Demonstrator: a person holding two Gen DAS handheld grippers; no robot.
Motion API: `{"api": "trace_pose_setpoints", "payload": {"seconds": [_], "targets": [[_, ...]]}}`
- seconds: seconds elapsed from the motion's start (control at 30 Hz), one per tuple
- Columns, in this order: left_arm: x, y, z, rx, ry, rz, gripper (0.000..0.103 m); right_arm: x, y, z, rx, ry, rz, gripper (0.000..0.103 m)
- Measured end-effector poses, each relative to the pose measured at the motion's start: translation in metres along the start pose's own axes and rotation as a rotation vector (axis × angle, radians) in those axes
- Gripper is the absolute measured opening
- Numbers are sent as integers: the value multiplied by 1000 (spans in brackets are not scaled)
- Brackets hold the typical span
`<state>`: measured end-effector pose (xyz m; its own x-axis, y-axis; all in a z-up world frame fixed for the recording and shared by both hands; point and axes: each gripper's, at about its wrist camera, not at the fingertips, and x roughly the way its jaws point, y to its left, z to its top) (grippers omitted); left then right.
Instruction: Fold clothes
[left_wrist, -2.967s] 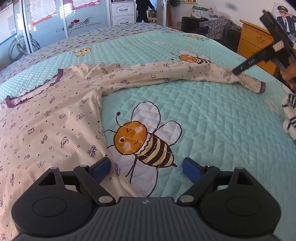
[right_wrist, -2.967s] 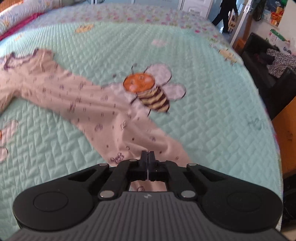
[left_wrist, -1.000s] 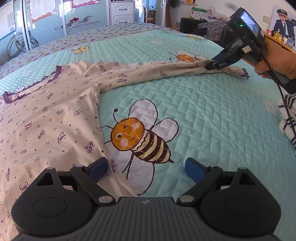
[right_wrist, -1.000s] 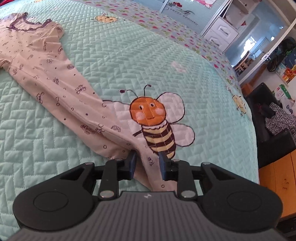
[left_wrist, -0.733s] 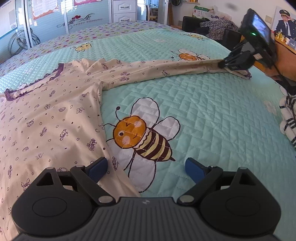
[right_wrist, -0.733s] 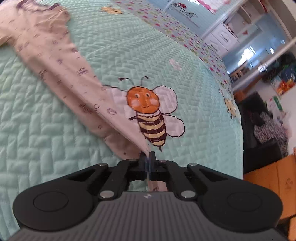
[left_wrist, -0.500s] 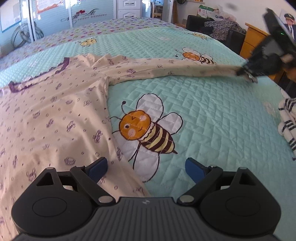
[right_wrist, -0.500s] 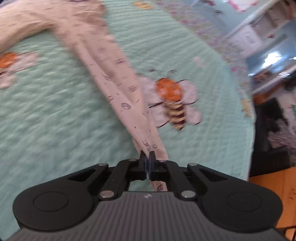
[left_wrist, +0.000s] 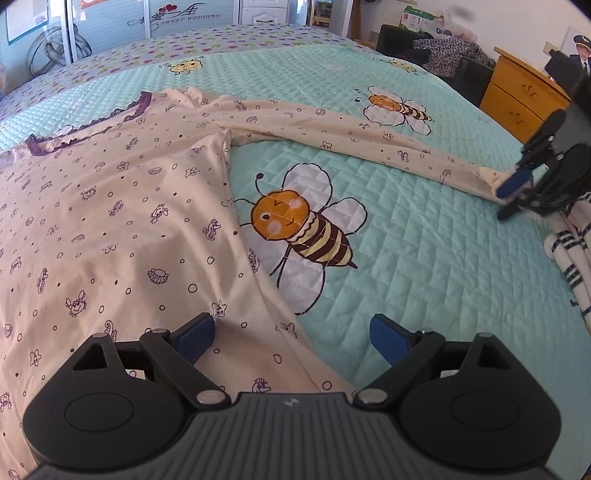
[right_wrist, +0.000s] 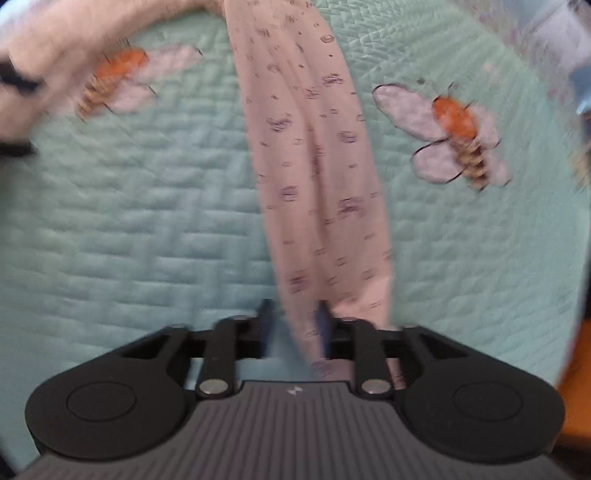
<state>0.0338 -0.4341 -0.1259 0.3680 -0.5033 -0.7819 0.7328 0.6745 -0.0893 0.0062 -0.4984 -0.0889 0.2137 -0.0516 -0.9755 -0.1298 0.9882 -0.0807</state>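
We see the cream printed garment (left_wrist: 110, 221) spread flat on the bed (left_wrist: 424, 251), body toward the left edge. Our left gripper (left_wrist: 291, 334) hovers over its side hem, jaws spread wide, holding nothing. The sleeve (left_wrist: 332, 129) stretches toward the right edge, where our right gripper (right_wrist: 295, 321) has its jaws partly apart around the cuff; that view is blurred, so we cannot tell whether it pinches.

cream pajama top (left_wrist: 110, 229) on bee quilt (left_wrist: 424, 258), left tongs (left_wrist: 291, 334) agape
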Motion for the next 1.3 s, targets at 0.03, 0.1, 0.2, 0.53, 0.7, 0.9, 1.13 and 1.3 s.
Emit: {"api": "trace_pose_setpoints", "payload": {"seconds": [0.03, 0.1, 0.2, 0.53, 0.7, 0.9, 1.13, 1.3], "targets": [[0, 0, -1, 0, -1, -1, 94, -7, -5, -1, 38, -17, 31, 49], [0, 0, -2, -1, -4, -2, 94, -22, -18, -3, 121, -71, 44, 49], [-1, 0, -2, -1, -5, -6, 94, -37, -51, 0, 263, -167, -71, 57], [3, 0, -4, -5, -14, -21, 99, 30, -67, 14, 273, -78, -53, 33], [3, 3, -3, -21, -20, -36, 100, 19, -63, 15, 268, -150, -95, 1], [3, 2, -6, -9, -31, -35, 100, 14, -82, 18, 336, -170, -185, 1], [2, 1, -7, 0, -30, -29, 100, 11, -94, 18, 382, -166, -277, 16], [1, 0, -7, -6, -28, -29, 100, 2, -106, 11, 434, -162, -330, 70]]}}
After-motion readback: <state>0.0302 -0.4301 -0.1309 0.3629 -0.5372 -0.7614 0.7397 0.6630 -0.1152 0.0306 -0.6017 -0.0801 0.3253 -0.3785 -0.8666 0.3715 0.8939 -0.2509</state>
